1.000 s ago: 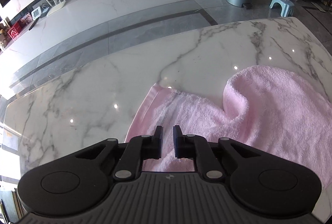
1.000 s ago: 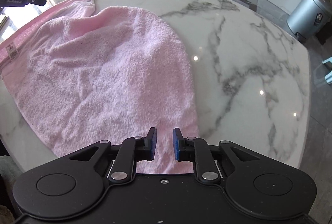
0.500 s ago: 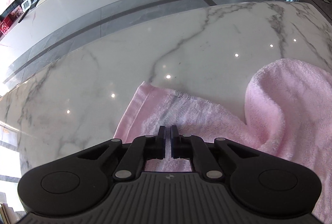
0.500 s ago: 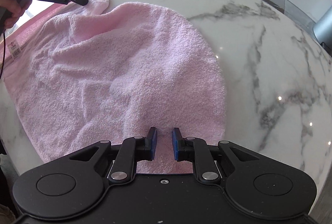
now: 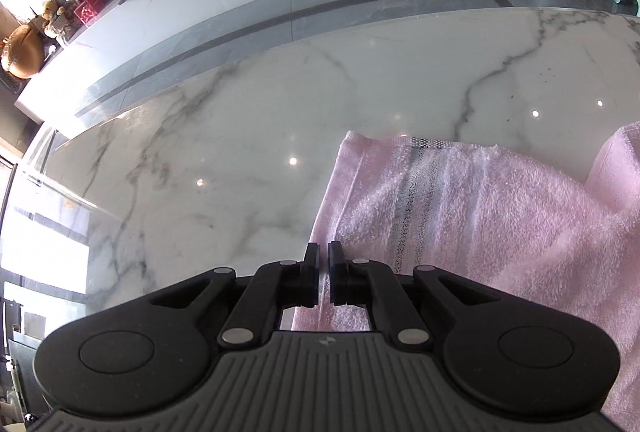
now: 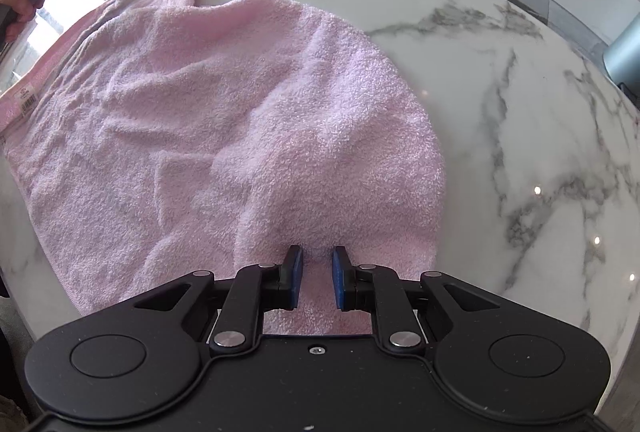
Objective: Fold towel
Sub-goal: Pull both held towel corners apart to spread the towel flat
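The pink terry-cloth towel [image 6: 224,135] lies rumpled on the white grey-veined marble table [image 6: 520,103], part of it doubled over into a rounded fold on the right.

1. Left gripper [image 5: 324,274]: jaws clenched, with the towel's left hem pinched between them, near the woven striped band [image 5: 416,199].
2. Right gripper [image 6: 316,278]: jaws parted, straddling the near edge of the towel; released, no cloth pinched.

Judged step: securing two hold points along the towel's edge for a fold. The next move calls for the right gripper to close on the cloth between its pads.

Writing: the left tool body reads "DAS" in the right-wrist view. A white tag [image 6: 27,103] on the towel's left hem carries a barcode; its text is too small to read.
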Demonstrator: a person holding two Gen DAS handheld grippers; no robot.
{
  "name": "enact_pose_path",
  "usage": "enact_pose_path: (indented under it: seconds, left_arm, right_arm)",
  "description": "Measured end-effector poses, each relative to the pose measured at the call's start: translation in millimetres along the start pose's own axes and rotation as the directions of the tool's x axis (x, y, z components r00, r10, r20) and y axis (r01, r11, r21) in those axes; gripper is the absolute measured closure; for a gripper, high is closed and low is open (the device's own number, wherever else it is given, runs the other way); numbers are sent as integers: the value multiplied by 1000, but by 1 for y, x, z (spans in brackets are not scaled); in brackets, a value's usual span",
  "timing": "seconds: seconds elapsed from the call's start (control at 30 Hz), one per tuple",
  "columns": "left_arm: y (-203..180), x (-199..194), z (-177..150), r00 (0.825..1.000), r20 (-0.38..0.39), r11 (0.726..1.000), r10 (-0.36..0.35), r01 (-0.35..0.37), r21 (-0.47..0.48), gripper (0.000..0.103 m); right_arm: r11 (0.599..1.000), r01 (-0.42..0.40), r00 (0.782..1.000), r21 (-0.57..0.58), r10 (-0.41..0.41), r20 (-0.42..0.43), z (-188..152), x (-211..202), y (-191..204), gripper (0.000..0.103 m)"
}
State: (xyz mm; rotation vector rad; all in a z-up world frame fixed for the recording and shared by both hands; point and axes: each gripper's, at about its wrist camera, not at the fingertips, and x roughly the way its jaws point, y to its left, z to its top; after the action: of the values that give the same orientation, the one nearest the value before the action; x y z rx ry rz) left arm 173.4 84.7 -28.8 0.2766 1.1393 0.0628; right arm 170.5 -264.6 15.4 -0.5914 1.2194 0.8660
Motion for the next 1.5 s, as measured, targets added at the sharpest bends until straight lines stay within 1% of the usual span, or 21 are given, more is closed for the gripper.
enact_pose_path:
  seconds: [0.23, 0.43, 0.5, 0.6, 0.63, 0.7, 0.73, 0.83, 0.9, 1.0, 1.1, 1.17, 1.3, 1.4, 1.5]
  left_arm:
    - [15, 3, -3, 1000, -11, 999, 26, -26, -41, 100]
    - [26, 1, -7, 999, -29, 996, 25, -28, -81, 100]
    - [29, -2, -7, 1000, -26, 995, 10, -13, -98, 100]
    - [27, -19, -7, 1000, 25, 994, -12, 14, -109, 100]
    - [23, -26, -6, 999, 43, 996, -26, 29, -89, 99]
    - [10, -38, -4, 994, 69, 996, -79, 82, -46, 99]
    - [3, -42, -4, 991, 75, 993, -108, 111, -31, 99]
    - [-21, -47, -6, 982, 72, 984, -177, 177, 11, 99]
    - [-35, -45, -9, 978, 60, 980, -200, 198, 34, 99]
    - [-47, -36, -17, 977, 33, 977, -210, 208, 48, 99]
    - [-50, -28, -23, 979, 11, 978, -203, 203, 49, 99]
    - [-50, -27, -26, 979, 13, 978, -205, 204, 47, 99]
    - [-50, -28, -28, 979, 15, 978, -203, 202, 46, 98]
    - [-52, -29, -29, 980, 19, 979, -197, 196, 51, 99]
    - [-50, -29, -30, 980, 23, 979, -198, 197, 51, 99]
  right_arm:
    - [1000, 11, 1000, 1, -11, 7, -2, -6, -2, 89]
    - [1000, 23, 1000, 4, -23, 2, -5, -6, -5, 88]
    - [1000, 23, 1000, 8, -23, 9, -6, -9, -8, 88]
    - [999, 29, 999, 27, -30, 29, -7, -19, -19, 86]
    - [998, 31, 999, 48, -33, 34, -8, -23, -27, 86]
    - [995, 32, 999, 94, -35, 34, -11, -26, -41, 85]
    - [992, 30, 999, 125, -35, 34, -12, -25, -49, 82]
    - [976, -1, 1000, 216, -5, 28, -15, -19, -68, 73]
    - [963, -39, 999, 267, 33, 27, -17, -12, -77, 71]
    - [956, -62, 998, 287, 56, 29, -18, -5, -78, 72]
    - [957, -64, 998, 282, 54, 43, -18, -4, -73, 96]
    - [967, -85, 996, 241, 73, 57, -19, -11, -57, 99]
    - [981, -141, 988, 130, 131, 83, -18, -30, -16, 99]
    - [983, -181, 980, 44, 176, 97, -18, -45, 15, 99]
    - [975, -217, 969, -43, 221, 108, -18, -59, 46, 99]
